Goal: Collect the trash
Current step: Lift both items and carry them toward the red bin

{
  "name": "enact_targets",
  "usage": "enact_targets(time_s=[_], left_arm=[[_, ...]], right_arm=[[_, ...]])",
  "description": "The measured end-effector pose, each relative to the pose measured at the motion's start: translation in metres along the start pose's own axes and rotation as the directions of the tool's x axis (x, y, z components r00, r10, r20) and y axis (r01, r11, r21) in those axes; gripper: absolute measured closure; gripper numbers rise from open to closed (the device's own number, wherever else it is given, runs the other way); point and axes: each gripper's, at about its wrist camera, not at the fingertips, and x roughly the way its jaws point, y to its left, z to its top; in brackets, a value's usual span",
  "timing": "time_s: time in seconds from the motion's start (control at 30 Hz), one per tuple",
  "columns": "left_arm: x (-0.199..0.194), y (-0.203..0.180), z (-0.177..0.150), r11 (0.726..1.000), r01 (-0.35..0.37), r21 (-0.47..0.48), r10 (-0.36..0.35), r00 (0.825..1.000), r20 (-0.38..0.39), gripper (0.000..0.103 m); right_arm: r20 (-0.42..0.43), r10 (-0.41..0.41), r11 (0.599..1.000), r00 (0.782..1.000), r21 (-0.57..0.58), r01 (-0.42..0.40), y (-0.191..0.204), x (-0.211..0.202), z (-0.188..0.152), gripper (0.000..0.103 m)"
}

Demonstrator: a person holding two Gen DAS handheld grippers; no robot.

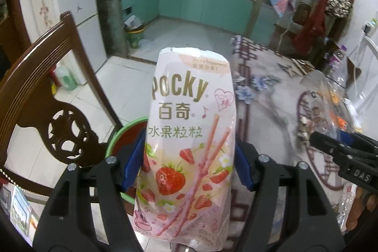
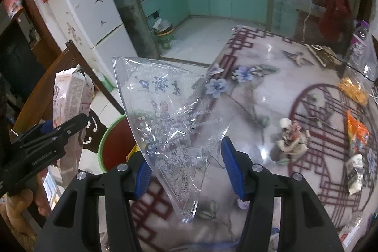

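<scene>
Wooden chair (image 1: pixel 50 96) beside green bin (image 2: pixel 111 143); wrappers (image 2: pixel 356 134) on table (image 2: pixel 259 91).

We see Pocky box (image 1: pixel 189 134): matt printed cardboard. Wrapper (image 2: pixel 170 124): clear crinkled plastic film, glossy. Table cover (image 2: pixel 259 91): smooth, shiny. Chair (image 1: pixel 47 86): carved dark wood, polished. Gripper pads (image 2: pixel 230 164): blue, ribbed.

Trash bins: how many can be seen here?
2. A green-rimmed red bin sits beside the table, below the grippers; a green bin stands on the floor by the kitchen pillar. Others may be hidden.
</scene>
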Motion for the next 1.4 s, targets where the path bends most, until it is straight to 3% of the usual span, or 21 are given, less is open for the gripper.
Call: enact_targets(time_s=[0.5,0.97,1.4], left_arm=[[0.042,0.04,0.007,0.998,-0.053,-0.028,0.051,0.997,-0.065,0.038],[0.068,0.068,-0.004,0.993,-0.101,-0.06,0.092,0.986,-0.136,0.038],[0.07,0.081,-0.003,0.988,-0.13,-0.084,0.117,0.983,-0.14,0.038]], right_arm=[[-0.05,0.018,0.998,0.999,-0.058,-0.021,0.028,0.042,0.02,0.049],[-0.15,0.094,0.987,0.984,-0.114,-0.112,0.065,0.091,0.024,0.049],[-0.192,0.158,0.965,0.969,-0.178,-0.193,0.09,0.112,0.025,0.048]])
